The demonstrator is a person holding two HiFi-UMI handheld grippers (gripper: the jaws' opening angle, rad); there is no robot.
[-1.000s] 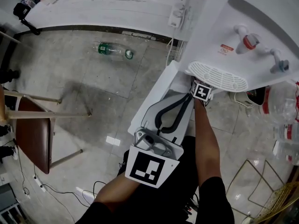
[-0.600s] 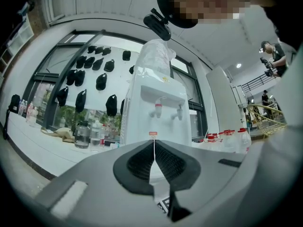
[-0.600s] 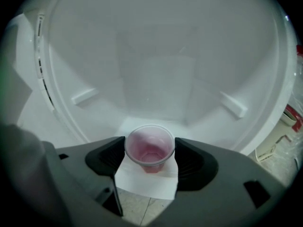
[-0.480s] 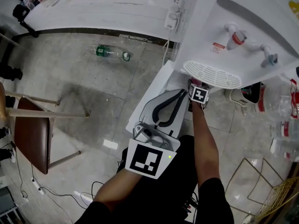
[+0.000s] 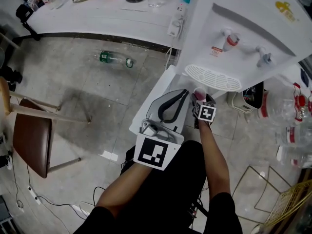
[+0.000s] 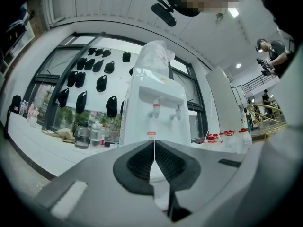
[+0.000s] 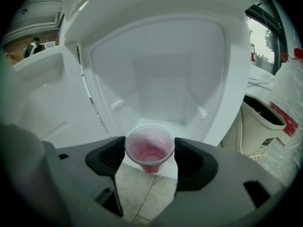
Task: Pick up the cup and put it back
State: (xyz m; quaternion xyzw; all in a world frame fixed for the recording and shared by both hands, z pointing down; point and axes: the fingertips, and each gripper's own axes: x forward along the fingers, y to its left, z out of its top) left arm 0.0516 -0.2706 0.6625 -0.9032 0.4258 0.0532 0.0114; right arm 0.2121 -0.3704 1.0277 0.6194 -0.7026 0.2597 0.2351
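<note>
The right gripper has the cup between its two dark pads. One pad presses on each side of the cup just under the rim, so the jaws stand apart by the cup's width and no more. The cup is upright, of thin, see-through pink plastic. Its base hangs below the pads, with floor tiles showing under it. It is off any surface, at the front edge of the open cabinet low in the white dispenser. A pale bin stands to the right of that opening.

From the head view, the cup sits just ahead of the right gripper's marker cube and below the dispenser's drip grille.

The left gripper is closed tight. Its pads meet along a thin line with nothing between them, and its view points up at the dispenser's taps. In the head view the left gripper lies beside the right one, over the open white door, with its tips near the cup but apart from it.

Farther off on the floor lie a green-capped bottle and, at the left, a brown chair. A white table runs along the top.
</note>
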